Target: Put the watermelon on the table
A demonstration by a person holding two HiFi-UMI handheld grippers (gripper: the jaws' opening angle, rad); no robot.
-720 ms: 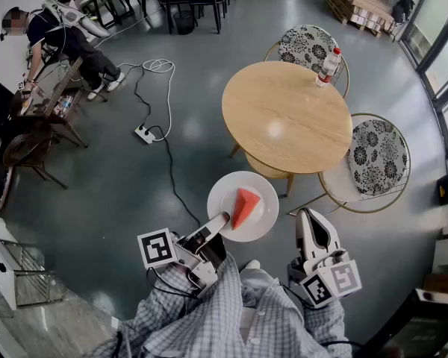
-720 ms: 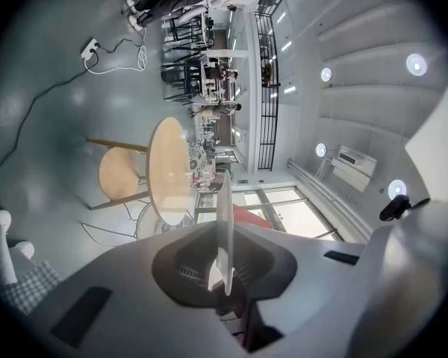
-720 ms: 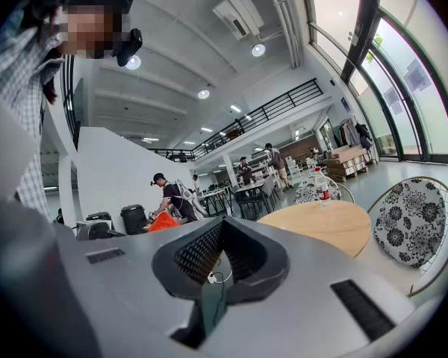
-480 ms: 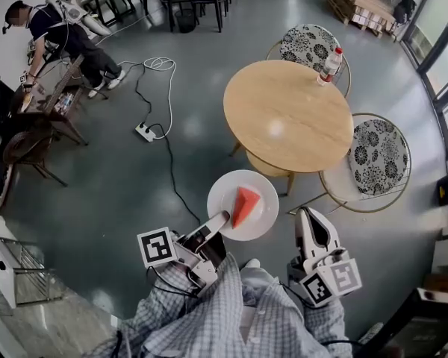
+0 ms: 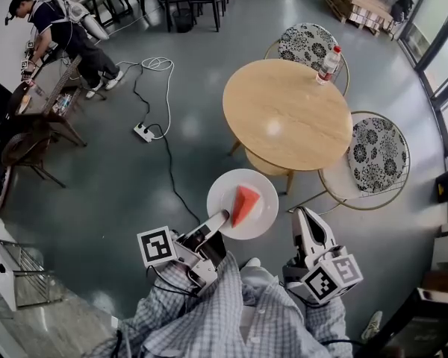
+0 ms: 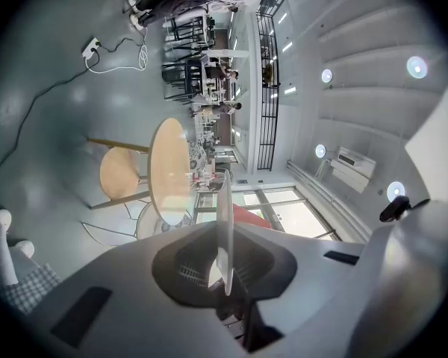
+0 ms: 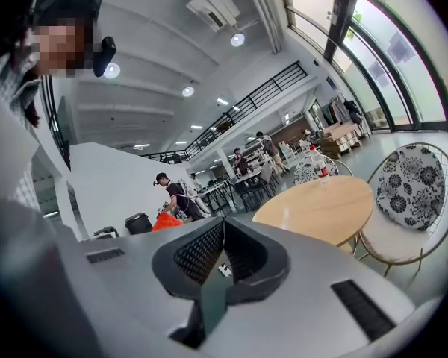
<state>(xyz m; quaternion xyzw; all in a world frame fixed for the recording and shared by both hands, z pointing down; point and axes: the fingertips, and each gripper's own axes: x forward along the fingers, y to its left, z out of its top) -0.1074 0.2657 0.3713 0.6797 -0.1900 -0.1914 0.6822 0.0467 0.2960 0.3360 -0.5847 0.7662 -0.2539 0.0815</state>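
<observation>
A red watermelon wedge (image 5: 244,203) lies on a white plate (image 5: 260,215) that is held in the air, short of the round wooden table (image 5: 287,114). My left gripper (image 5: 222,221) is shut on the plate's near rim. In the left gripper view the plate (image 6: 224,215) stands edge-on between the jaws, with the wedge (image 6: 252,216) red behind it and the table (image 6: 168,171) ahead. My right gripper (image 5: 305,216) hovers right of the plate, apart from it. Its jaws are shut with nothing between them (image 7: 222,230), and they face the table (image 7: 321,207).
A water bottle (image 5: 328,66) stands at the table's far edge. Two patterned-cushion chairs (image 5: 378,159) (image 5: 308,45) flank the table. A power strip and cable (image 5: 143,133) lie on the floor to the left. A person (image 5: 60,32) bends over furniture at the far left.
The plate, the wedge and my left gripper keep their place. My right gripper has shifted slightly. The person at the far left has moved a little.
</observation>
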